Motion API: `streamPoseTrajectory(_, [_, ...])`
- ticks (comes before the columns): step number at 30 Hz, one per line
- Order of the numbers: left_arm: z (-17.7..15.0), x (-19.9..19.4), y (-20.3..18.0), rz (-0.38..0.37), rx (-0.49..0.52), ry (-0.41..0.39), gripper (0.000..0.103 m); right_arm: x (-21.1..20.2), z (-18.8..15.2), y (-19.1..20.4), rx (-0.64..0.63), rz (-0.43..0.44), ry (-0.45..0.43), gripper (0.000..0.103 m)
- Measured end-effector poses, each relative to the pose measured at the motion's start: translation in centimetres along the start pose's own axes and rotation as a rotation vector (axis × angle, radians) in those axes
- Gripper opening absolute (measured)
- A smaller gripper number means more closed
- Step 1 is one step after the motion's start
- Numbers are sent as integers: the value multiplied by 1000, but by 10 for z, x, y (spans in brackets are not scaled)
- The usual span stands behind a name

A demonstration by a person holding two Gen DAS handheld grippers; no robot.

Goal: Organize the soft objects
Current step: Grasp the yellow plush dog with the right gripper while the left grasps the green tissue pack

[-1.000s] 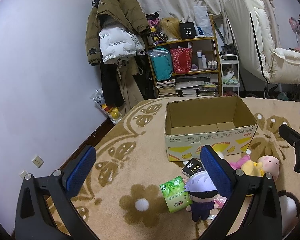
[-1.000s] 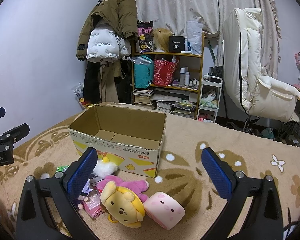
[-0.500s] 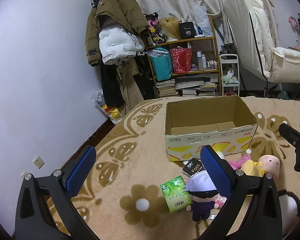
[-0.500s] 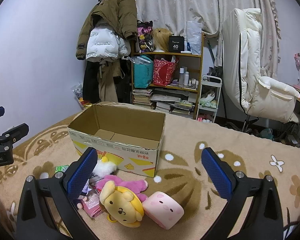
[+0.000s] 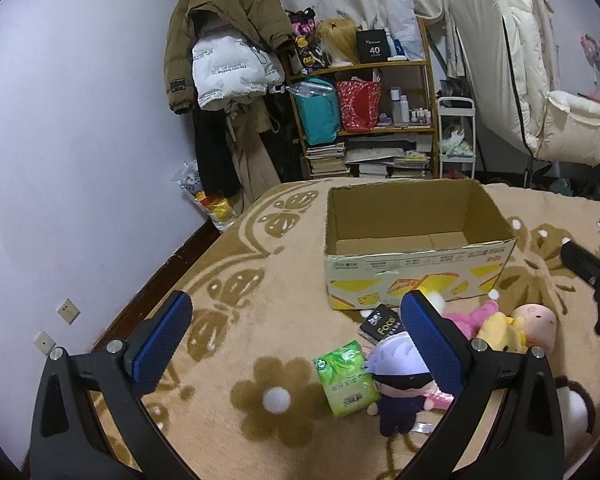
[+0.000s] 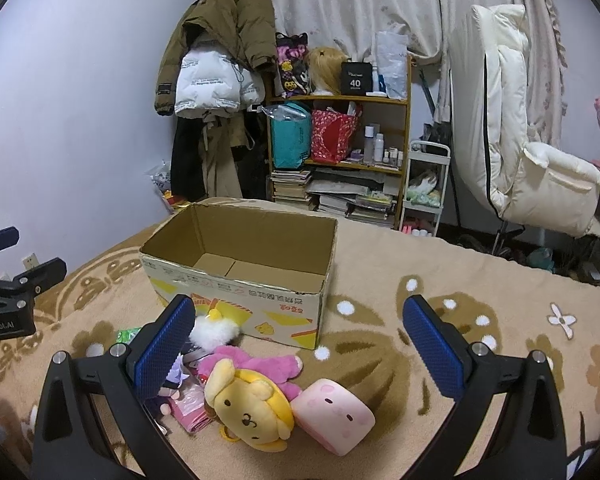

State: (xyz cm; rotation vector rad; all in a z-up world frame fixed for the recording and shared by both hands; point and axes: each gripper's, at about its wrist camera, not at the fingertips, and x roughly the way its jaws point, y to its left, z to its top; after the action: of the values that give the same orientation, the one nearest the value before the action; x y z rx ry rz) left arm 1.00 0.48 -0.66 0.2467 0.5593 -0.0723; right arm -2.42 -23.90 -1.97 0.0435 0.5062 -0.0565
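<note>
The left gripper (image 5: 296,336) hangs above the flower-patterned blanket (image 5: 236,304) with its blue pads spread wide and nothing between them. The right gripper (image 6: 300,340) is likewise wide apart and empty.

One open cardboard box (image 6: 240,276) stands on the blanket, its inside bare as far as the views show. In the right wrist view it sits at about 11 o'clock from the gripper; in the left wrist view, at about 1 o'clock.

The soft things lie in a loose heap just in front of the box's printed side. Counted in the right wrist view: one yellow dog plush (image 6: 250,412) at 6 o'clock, lying on one pink plush (image 6: 256,364); one pink cube cushion (image 6: 332,416) touching the dog's right side; one white fluffy plush (image 6: 214,330) against the box.

The left wrist view adds one white-haired doll (image 5: 396,384) in dark clothes at 4 o'clock, partly hidden behind the right pad; one green tissue pack (image 5: 346,378) touching its left side; one black pack marked "Face" (image 5: 382,322) between the doll and the box.

Beyond the blanket's far edge stand one wooden shelf (image 6: 340,152) of bags and books, one hanging brown coat (image 6: 220,36), and one white recliner chair (image 6: 512,140).
</note>
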Motion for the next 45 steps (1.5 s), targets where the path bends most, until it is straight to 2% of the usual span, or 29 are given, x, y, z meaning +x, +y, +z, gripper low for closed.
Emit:
streamPoseTrajectory(8, [-1,27,12,-28,-84,80,103,19,7,-12,51,-17,23,103])
streamPoseTrajectory(22, [-14,89,13,-6,-94,225,103,60,-3,-24,90,-25,150,103])
streamPoseTrajectory(27, [-23,109,9,-8,-111,293,103,64,-9,-18,76,10,171,103])
streamPoseTrajectory(32, [-30,118,-1,-2,-73,324,103,70,-17,-8,56,58,215,103])
streamPoseTrajectory(38, [-39,134,-3,-11,-79,371,103,80,-30,6,42,180,281,103])
streamPoseTrajectory(45, [-49,148,-9,-11,-68,421,103,95,-44,16,10,200,354,102])
